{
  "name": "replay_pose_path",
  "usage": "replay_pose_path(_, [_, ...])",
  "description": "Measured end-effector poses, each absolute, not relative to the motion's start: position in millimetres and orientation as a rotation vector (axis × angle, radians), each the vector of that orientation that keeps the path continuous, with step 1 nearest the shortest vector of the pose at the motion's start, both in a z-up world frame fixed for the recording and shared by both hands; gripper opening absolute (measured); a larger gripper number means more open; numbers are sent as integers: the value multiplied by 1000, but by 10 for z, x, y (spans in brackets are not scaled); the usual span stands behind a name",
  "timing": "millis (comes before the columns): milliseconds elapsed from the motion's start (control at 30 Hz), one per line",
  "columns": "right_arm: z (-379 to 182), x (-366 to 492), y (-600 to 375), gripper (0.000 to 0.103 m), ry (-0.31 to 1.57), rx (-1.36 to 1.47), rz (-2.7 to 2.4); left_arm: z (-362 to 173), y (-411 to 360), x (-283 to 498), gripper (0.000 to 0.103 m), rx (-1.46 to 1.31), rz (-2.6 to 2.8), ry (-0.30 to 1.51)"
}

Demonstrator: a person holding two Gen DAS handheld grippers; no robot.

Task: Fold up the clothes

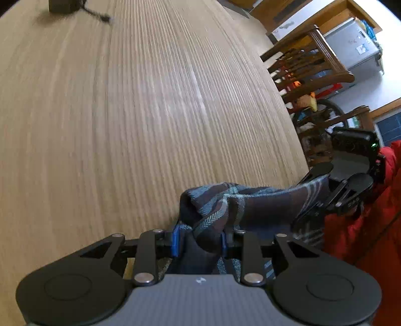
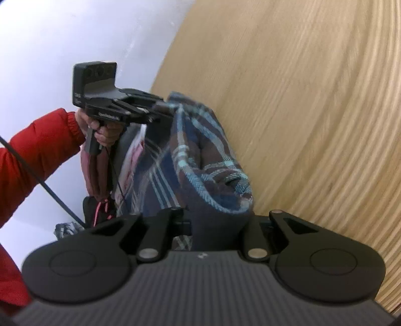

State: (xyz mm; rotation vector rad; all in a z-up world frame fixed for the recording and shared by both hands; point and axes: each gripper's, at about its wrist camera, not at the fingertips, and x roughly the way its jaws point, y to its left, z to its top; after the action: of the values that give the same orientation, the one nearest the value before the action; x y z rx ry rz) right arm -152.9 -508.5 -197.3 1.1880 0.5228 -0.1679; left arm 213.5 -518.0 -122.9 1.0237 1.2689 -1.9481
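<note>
Plaid cloth (image 1: 250, 208) is stretched between your two grippers, its long axis running from the bottom centre of the left wrist view out toward the right edge of that frame. Your left gripper (image 1: 200, 242) is pinching one bunched end of it between the blue pads (image 1: 175, 242); folds spill forward over the fingers. Your right gripper (image 1: 315, 200) sits at the far right of that frame, its fingers clamped on the other end of the fabric.

From the right wrist view, the cloth (image 2: 200, 160) rises from the bottom centre toward the upper left, a thick roll filling the gap of the right gripper (image 2: 215, 225), which is closed onto it. Your left gripper (image 2: 160, 110) appears at the upper left, held level by your left hand (image 2: 100, 128) around the pistol grip, red sleeve (image 2: 37, 150) bent in from the left edge.

The cloth hangs at the edge of the wooden table (image 1: 125, 112). A dark object (image 1: 65, 6) at the top left is cut off by the frame. Wooden chairs (image 1: 308, 67) stand beyond the table's right edge. Both views are blurred, and the fingertips are buried in fabric.
</note>
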Motion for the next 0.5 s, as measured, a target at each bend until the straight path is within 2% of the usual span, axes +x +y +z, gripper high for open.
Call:
replay_pose_path(100, [-1818,-1554,-5358,17,447,1100,-229,-981,-5411,2227,31,962,-1939,1188])
replay_pose_path(233, [-1521,-1580,-5804,16,338,978,-323,-438,-5570,2264,30,835,-1955,991])
replay_pose_path(400, [-611,-1597,-5907,16,241,716,-326,566,-5271,2198,29,735,-1964,717])
replay_pose_path(500, [57,-1646,-5761,16,184,551,-290,1216,-4820,2183,25,658,-1962,571])
